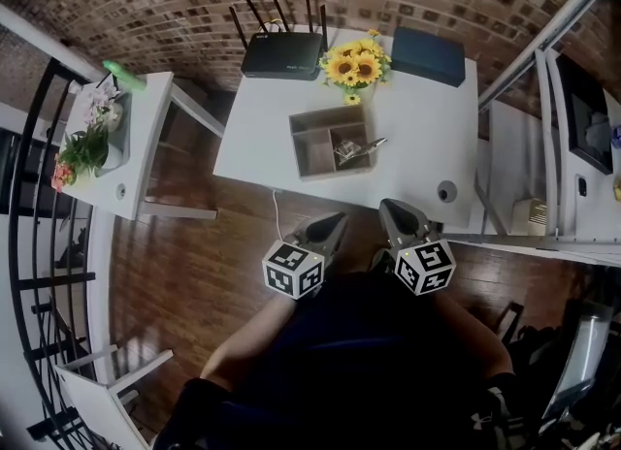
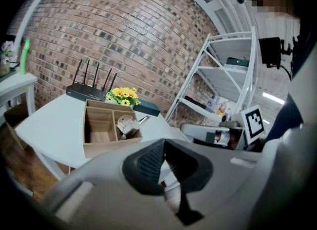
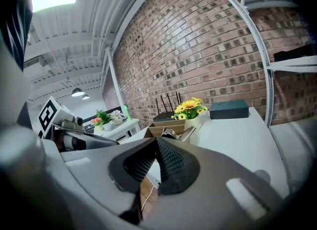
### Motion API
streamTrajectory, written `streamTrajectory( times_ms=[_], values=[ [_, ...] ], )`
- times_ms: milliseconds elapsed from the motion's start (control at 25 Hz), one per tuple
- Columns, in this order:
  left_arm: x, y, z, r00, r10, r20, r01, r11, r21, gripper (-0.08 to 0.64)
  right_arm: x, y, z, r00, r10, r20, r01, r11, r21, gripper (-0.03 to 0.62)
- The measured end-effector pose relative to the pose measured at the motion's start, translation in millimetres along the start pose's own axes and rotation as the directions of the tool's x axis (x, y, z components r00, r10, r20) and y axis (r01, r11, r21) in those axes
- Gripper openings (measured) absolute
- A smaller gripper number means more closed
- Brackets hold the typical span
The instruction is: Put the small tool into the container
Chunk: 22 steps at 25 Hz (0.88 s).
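Observation:
A wooden container (image 1: 312, 157) with several compartments stands on the white table (image 1: 417, 138). The small metal tool (image 1: 355, 150) lies in its right compartment, with the handle poking over the right wall. Both grippers hang close to the person's body, short of the table's near edge and apart from the container. My left gripper (image 1: 333, 220) is shut with nothing in it, and my right gripper (image 1: 391, 208) is shut and empty too. In the left gripper view the shut jaws (image 2: 163, 143) point toward the container (image 2: 99, 127) and tool (image 2: 128, 124). The right gripper view shows its jaws (image 3: 156, 141) closed below the tool (image 3: 179, 134).
A black router (image 1: 282, 52), a vase of sunflowers (image 1: 355, 66) and a dark box (image 1: 429, 55) line the table's far edge. A side table with plants (image 1: 107, 138) stands at the left, a white metal shelf (image 1: 572, 128) at the right. A cable (image 1: 277, 210) hangs off the near edge.

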<state>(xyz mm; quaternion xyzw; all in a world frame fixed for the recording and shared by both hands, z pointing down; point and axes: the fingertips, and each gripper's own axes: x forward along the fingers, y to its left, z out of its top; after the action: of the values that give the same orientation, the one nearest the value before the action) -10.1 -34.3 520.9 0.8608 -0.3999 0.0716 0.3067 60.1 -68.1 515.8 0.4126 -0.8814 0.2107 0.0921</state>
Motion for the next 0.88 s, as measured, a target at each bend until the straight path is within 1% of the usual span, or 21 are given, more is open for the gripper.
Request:
streamTrajectory(
  times_ms=[400, 880],
  values=[
    [-1.0, -2.3, 0.8, 1.0, -0.009, -0.001, 0.009, 1.0, 0.004, 0.003, -2.8, -0.3, 1.7, 1.0, -0.012, 0.005, 0.012, 1.0, -0.002, 0.011],
    [-3.6, -0.8, 1.8, 1.0, -0.002, -0.001, 0.002, 1.0, 0.011, 0.003, -4.0, 3.0, 2.7, 1.0, -0.013, 0.006, 0.013, 1.0, -0.007, 0.011]
  ],
)
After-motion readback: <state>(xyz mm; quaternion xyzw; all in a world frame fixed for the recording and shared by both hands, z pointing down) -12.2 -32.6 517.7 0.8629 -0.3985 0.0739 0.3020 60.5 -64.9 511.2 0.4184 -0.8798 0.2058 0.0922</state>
